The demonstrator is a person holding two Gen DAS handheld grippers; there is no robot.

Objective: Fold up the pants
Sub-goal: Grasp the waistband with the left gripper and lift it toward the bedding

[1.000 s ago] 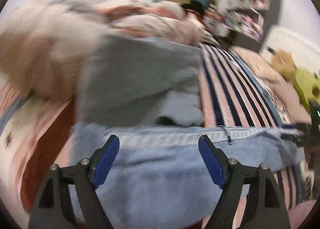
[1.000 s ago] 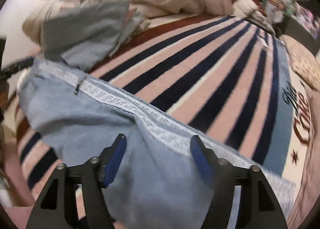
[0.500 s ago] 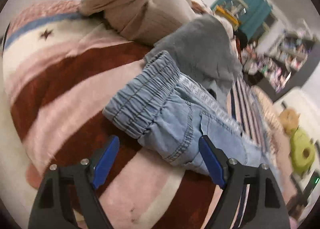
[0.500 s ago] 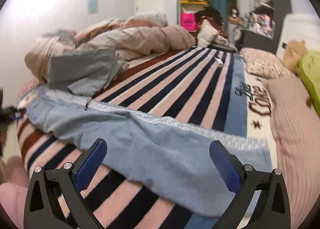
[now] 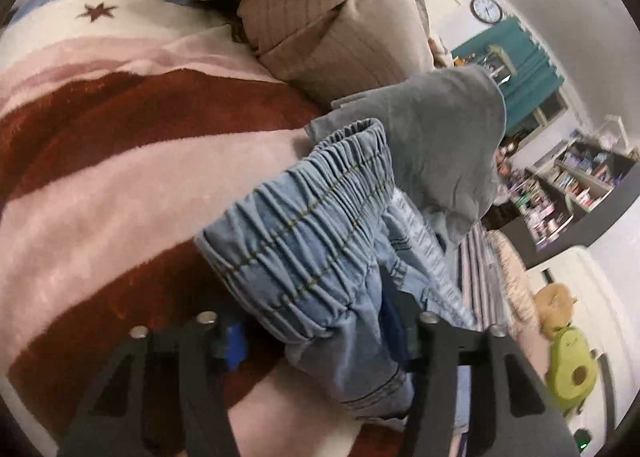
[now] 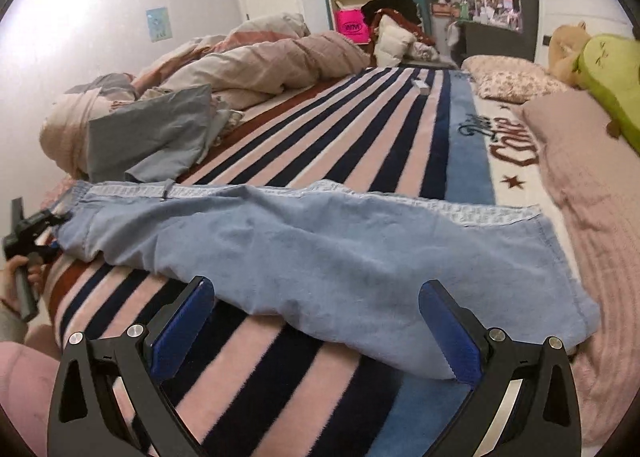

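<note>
Light blue denim pants [image 6: 320,253] lie lengthwise across the striped bed, waist at the left, hems at the right. In the left wrist view the elastic waistband [image 5: 304,225] fills the centre, bunched between my left gripper's [image 5: 316,341] fingers, which appear closed around the fabric. The left gripper also shows at the far left of the right wrist view [image 6: 30,233], at the waist end. My right gripper [image 6: 316,329] is open wide and empty, just in front of the pants' near edge.
A grey garment [image 6: 152,137] and a rumpled beige duvet [image 6: 260,61] lie behind the waist. A pink pillow [image 6: 592,193] and a green plush toy [image 6: 612,73] sit at the right. The striped blanket [image 6: 360,125] stretches beyond the pants.
My left gripper has moved onto the waistband and closed on it. My right gripper has backed away from the pants a little and stays wide open.
</note>
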